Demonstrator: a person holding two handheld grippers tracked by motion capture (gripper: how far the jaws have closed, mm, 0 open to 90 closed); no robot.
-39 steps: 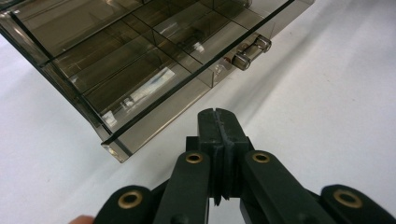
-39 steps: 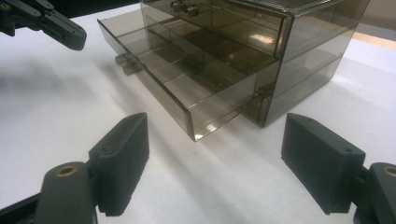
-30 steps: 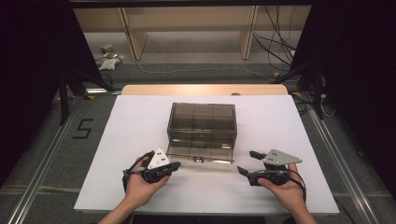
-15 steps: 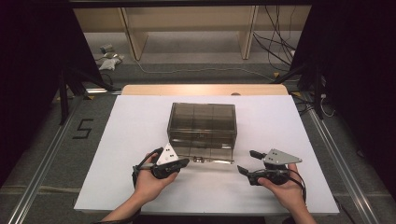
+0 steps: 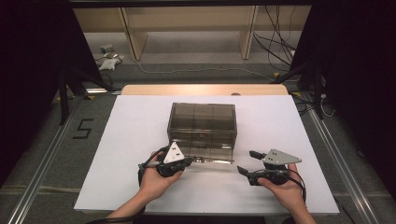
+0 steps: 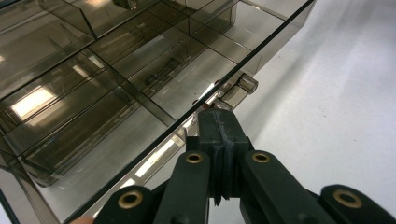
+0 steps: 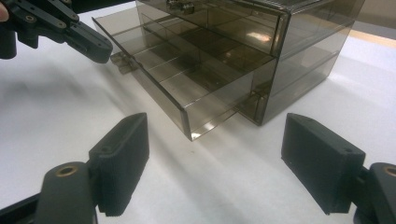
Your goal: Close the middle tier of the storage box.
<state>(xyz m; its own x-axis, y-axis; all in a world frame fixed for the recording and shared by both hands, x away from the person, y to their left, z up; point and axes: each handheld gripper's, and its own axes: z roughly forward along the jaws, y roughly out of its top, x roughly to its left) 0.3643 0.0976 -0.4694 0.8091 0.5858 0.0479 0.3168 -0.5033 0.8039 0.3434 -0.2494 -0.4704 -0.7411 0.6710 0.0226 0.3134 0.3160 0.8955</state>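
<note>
Two grippers, one drawer drawn out.
Left gripper (image 5: 190, 161), jaws clamped on the handle (image 6: 233, 91) of the drawer (image 7: 187, 79), at centre frame; right gripper (image 5: 247, 161) waits lower right, jaws apart, empty.

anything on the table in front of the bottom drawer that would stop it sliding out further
Nothing visible does. The white table in front of the bottom drawer is bare; the right gripper sits off to the side, and the left gripper is shut on the drawer's handle.
</note>
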